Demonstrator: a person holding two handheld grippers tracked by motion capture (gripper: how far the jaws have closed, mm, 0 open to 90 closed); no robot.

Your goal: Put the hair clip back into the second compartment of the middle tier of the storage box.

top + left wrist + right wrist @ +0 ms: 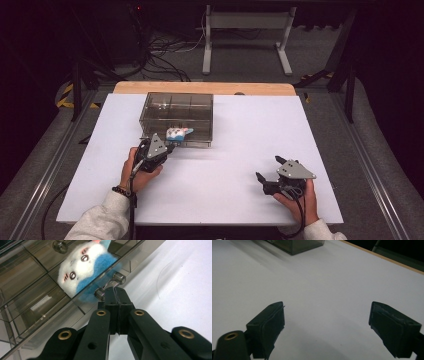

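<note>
1. Metal handle (pixel 110 285) on the near front wall of the smoky clear box (pixel 176 118), at its lower edge. The bar's long axis runs along that wall, a round stud at each end.
2. Plush toy (pixel 85 267), white and blue, lies inside the box just behind the handle, pressed against the front wall. In the high view the toy (pixel 178 133) sits in the box's near compartment, toward the middle of the front.
3. Left claw (pixel 116 297) is straight in front of the handle, jaws clenched, tips pinching the bar between the two studs. From above, the left claw (pixel 169 148) meets the box's near edge, the hand behind it toward the person.
4. My read: the handle belongs to a drawer or front panel, and the coming move is a pull straight back from the box, square to the bar. A skewed pull could drag the whole box across the white surface (pixel 235 150).
5. Right claw (pixel 268 170) is well apart from the box, to its right and nearer the person, low over bare surface. Jaws spread wide, holding nothing, touching nothing; right gripper view shows the same gap (pixel 327 327).
6. Left hand is clearly the nearer one.
</note>
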